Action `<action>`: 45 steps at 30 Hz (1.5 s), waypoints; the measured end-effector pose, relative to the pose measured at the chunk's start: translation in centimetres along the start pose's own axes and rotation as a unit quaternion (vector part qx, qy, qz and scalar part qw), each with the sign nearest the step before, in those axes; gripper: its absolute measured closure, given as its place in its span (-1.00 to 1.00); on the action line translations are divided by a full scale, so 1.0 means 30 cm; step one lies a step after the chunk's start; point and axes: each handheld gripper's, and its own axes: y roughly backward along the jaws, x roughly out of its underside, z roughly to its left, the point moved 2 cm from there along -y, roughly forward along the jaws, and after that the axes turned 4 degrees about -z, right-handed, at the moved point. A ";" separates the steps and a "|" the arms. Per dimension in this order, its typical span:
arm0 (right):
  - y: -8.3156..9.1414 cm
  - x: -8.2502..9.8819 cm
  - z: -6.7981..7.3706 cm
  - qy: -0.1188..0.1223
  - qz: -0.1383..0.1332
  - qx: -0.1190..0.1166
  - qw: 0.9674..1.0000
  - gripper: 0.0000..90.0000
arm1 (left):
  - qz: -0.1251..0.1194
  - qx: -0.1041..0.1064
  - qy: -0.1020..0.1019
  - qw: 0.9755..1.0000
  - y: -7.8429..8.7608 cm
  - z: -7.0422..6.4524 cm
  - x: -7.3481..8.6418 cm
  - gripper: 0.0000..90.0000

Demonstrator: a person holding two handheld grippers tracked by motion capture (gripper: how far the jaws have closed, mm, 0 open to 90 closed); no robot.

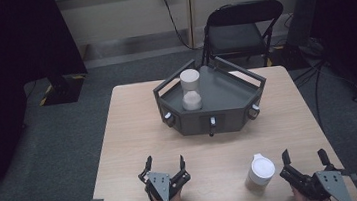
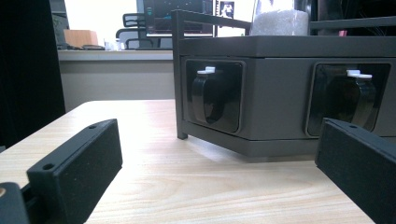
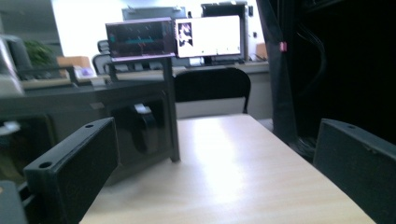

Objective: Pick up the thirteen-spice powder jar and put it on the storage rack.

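While low over the table (image 1: 120, 137), left gripper (image 1: 165, 166) jaws spread; right gripper (image 1: 304, 158) likewise

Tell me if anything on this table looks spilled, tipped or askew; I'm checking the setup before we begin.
Nothing stands out. The lidded cup stands upright near the right hand-held gripper, with no spill around it. The hourglass-shaped container stands upright in the dark grey tray. The left hand-held gripper is open and empty, like the right.
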 end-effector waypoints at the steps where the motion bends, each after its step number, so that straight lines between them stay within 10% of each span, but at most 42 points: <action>1: 0.002 -0.009 0.002 0.000 -0.003 -0.002 1.000 -1.00 | 0.000 -0.001 0.000 1.000 0.000 0.000 0.000 -1.00; 15: 0.039 -0.108 0.075 0.001 -0.032 -0.097 0.995 -1.00 | 0.000 0.000 0.000 1.000 0.001 0.000 0.000 -1.00; 24: 0.045 -0.099 0.124 0.001 -0.005 -0.139 0.990 -1.00 | 0.000 0.000 0.000 1.000 0.001 0.001 0.000 -1.00; 45: 0.070 -0.050 0.162 0.013 0.027 -0.151 0.988 -0.91 | 0.000 -0.002 -0.001 1.000 0.001 -0.001 0.000 -1.00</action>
